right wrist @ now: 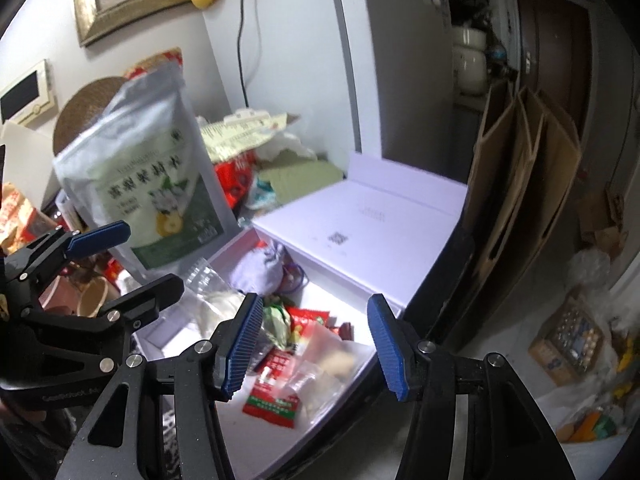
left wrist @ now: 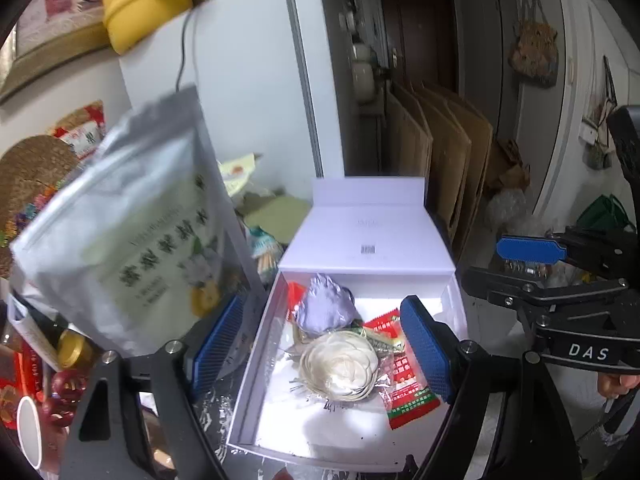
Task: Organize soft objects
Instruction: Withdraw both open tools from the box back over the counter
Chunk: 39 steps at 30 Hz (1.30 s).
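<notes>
Below both hand-held grippers sits an open white box [left wrist: 256, 360] holding the soft things, its lid [left wrist: 368, 236] folded back flat at the far edge. Seen from the left wrist, the left hand-held gripper [left wrist: 322, 354] hangs above the box with its blue pads [left wrist: 426, 352] wide apart and nothing between them; a lilac pouch [left wrist: 326, 304] lies toward the far left corner, a cream coil in clear wrap [left wrist: 340, 364] sits mid-box, and red packets [left wrist: 406, 392] lie along the right wall under the right pad. A silver bag [left wrist: 132, 232] with green print stands tilted just left of the box, behind the left pad. Seen from the right wrist, the right hand-held gripper [right wrist: 316, 350] hovers over the near right part of the box with its jaws apart and holding nothing; a red packet [right wrist: 272, 398] and a clear bag of pale pieces [right wrist: 324, 364] lie beneath the gap, and a green wrapper [right wrist: 276, 324] shows just beside its left pad. No pad touches anything. The pouch is gathered and crumpled; the packets are flat with white print.
</notes>
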### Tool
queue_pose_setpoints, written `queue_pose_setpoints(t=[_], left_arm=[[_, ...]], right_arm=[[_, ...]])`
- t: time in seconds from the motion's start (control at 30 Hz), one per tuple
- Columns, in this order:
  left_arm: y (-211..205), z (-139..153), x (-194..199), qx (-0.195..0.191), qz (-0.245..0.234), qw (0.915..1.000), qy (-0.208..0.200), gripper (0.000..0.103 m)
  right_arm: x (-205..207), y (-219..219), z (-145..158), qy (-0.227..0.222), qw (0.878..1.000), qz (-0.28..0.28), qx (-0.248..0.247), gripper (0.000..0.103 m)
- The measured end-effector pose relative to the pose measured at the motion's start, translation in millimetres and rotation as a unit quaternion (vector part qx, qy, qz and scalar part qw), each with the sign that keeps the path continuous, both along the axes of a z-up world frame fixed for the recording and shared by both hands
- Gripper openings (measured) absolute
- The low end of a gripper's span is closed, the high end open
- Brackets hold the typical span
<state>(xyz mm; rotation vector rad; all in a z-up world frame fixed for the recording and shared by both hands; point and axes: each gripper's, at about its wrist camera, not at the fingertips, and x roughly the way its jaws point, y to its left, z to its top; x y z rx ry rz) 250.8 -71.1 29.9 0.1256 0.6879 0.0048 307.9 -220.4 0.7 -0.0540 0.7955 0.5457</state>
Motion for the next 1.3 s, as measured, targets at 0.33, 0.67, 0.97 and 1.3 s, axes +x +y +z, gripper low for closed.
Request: queue_pose_setpoints(t=[0.33,0.67,0.97,1.3], left_arm=[[1,49,-50,-0.017,0.006,0.9986,-0.049,0.081],[-3,77,-117,-0.019,-0.001,0.9958,-0.090,0.081],[-4,73,-167,-0.028,-0.014,0.9944,-0.101,0.081],[-6,51,-202,-0.035,-0.021,0.9947,-0.094,0.081]], right_arm=[[-52,-8,55,-0.065,0.998,-0.007,0.013,0.058],[-124,-22,98,-0.143,0.989,-0.032,0.038,0.073],[-184,-28,104,-0.170,0.983,-0.049,0.047,0.083],[-219,-30,82,-0.166,0.982,-0.079,0.032,0.083]])
